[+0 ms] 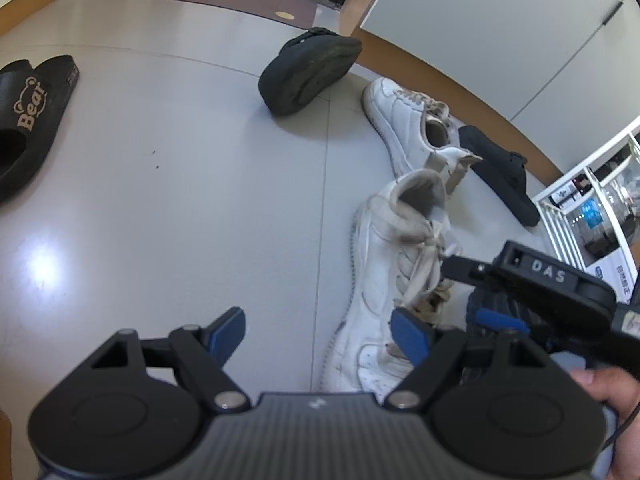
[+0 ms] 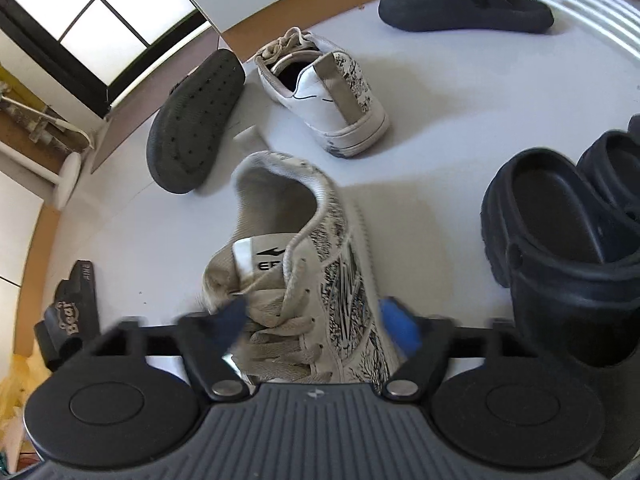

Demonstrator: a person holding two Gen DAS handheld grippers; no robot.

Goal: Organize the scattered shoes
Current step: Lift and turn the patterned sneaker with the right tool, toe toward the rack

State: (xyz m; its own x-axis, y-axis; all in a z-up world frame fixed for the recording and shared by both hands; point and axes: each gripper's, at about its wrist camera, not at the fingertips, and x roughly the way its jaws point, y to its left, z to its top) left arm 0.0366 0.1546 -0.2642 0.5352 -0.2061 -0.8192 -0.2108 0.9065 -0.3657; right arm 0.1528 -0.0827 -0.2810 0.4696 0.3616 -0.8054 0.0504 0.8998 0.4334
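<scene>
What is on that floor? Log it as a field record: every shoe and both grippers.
near sneaker: white sneaker, upright, between the right gripper's fingers
far sneaker: matching sneaker, upright, apart from the first
tipped shoe: black clog on its side, sole showing
upright clog: second black clog, near the white rack
clog pair: black rubber clogs, side by side
slide: Bear slide, off alone
left gripper: open, empty
right gripper: open, straddling the white sneaker
</scene>
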